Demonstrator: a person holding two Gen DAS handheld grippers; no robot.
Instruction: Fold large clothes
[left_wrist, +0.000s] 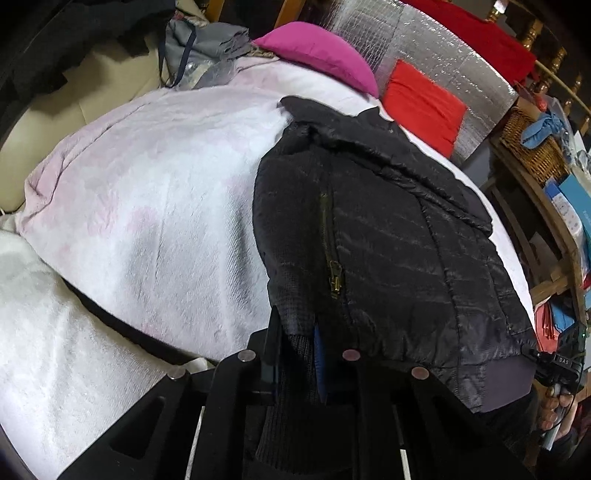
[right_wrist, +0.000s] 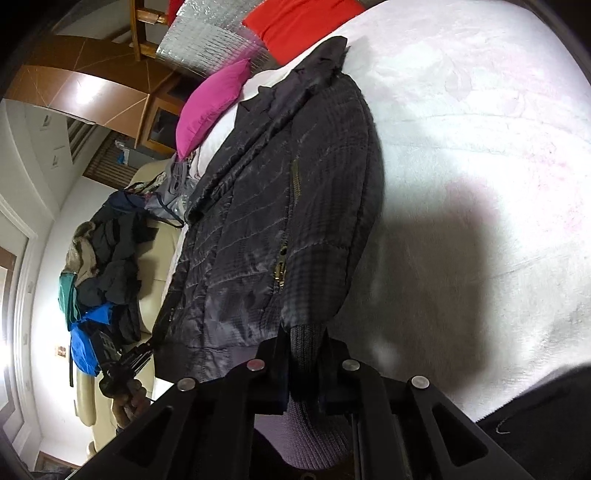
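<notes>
- The left gripper (left_wrist: 295, 354) was pinched nearly closed on the ribbed cuff (left_wrist: 295, 369) at one bottom corner of the black jacket (left_wrist: 388, 240); only a narrow bite of knit sat between its fingers.
- The right gripper (right_wrist: 304, 354) was clamped the same way on the other ribbed cuff (right_wrist: 306, 347), at six o'clock in its view.
- The jacket lay spread on the pale blanket (left_wrist: 155, 192), running from the grippers up toward twelve o'clock, collar near the pink cushion (left_wrist: 317, 55) and the red cushion (left_wrist: 424, 107).
- Risk, as I judged it: the knit could stretch and slip out of so small a bite once the padded body's weight came onto it.
- The shell looked slick, so a fold could slide off line or spring open.
- Uneven lifting would likely skew the hem and leave the pocket zip (left_wrist: 334, 273) bunched inside.
- Carried too far toward twelve o'clock, the hem could catch the cushions; the blanket might also drag up with it.
</notes>
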